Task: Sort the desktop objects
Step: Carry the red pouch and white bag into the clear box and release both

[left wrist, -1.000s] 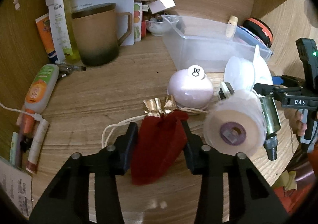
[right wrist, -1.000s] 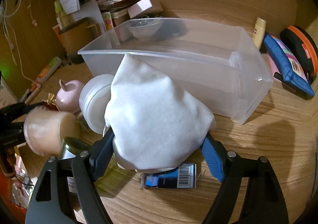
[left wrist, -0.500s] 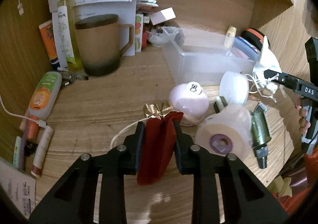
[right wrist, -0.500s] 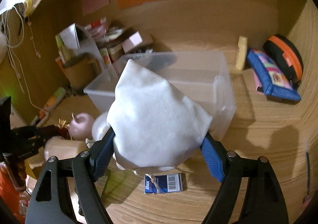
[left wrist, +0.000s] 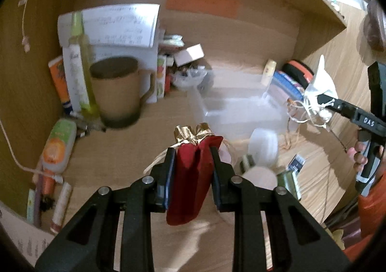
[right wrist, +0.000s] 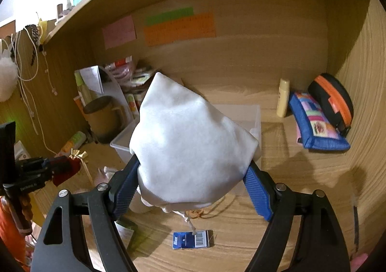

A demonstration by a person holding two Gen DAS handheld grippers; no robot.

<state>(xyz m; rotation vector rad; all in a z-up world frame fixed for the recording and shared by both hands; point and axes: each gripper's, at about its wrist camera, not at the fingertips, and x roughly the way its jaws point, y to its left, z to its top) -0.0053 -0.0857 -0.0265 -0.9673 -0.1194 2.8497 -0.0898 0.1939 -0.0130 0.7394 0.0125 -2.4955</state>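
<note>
My left gripper [left wrist: 193, 158] is shut on a red drawstring pouch [left wrist: 190, 175] with a gold top and holds it above the desk. It also shows at the left of the right wrist view [right wrist: 65, 168]. My right gripper [right wrist: 193, 175] is shut on a white cloth pouch [right wrist: 190, 146], lifted above the desk; its cords hang down. The white pouch shows at the right of the left wrist view [left wrist: 320, 86]. The clear plastic bin [left wrist: 231, 108] stands on the desk beyond both pouches [right wrist: 255, 115].
A brown mug [left wrist: 118, 93], bottles and papers stand at the back left. A tape roll [left wrist: 258, 175], a white jar [left wrist: 263, 144] and a green vial [left wrist: 287, 182] lie below. A blue card [right wrist: 190, 239], blue pencil case [right wrist: 316, 124] and orange-black case [right wrist: 333, 100] lie right.
Both grippers have risen away from the desk with their pouches. The left gripper closed on the red pouch and lifted it; the white pouch now hangs higher over the bin.
</note>
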